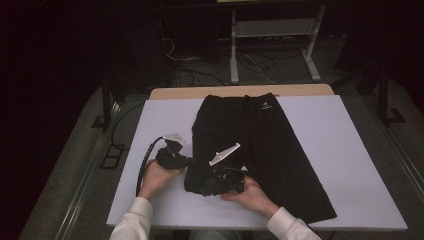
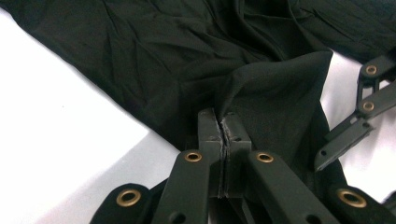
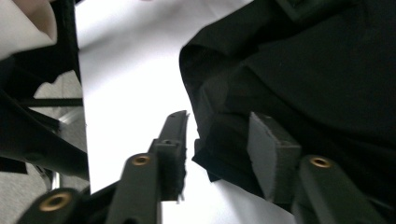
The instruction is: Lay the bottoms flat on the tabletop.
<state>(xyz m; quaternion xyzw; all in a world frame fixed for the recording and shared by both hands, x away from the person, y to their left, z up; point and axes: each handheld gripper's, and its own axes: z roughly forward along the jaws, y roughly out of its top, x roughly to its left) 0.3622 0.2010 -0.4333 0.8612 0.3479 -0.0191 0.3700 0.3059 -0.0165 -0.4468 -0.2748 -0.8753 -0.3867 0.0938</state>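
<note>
Left tongs (image 2: 223, 128) pinch the shorts (image 1: 260, 135) hem; right tongs (image 3: 217, 149) gape beside it: seat fabric between them, then close.

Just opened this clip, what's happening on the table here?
A person works on black shorts spread on a white table, a gripper in each hand. The left gripper is shut on a pinch of fabric at the near left leg, lifting it into a small peak. The right gripper is open, its jaws on either side of the bunched hem next to it. The other leg lies flat.
</note>
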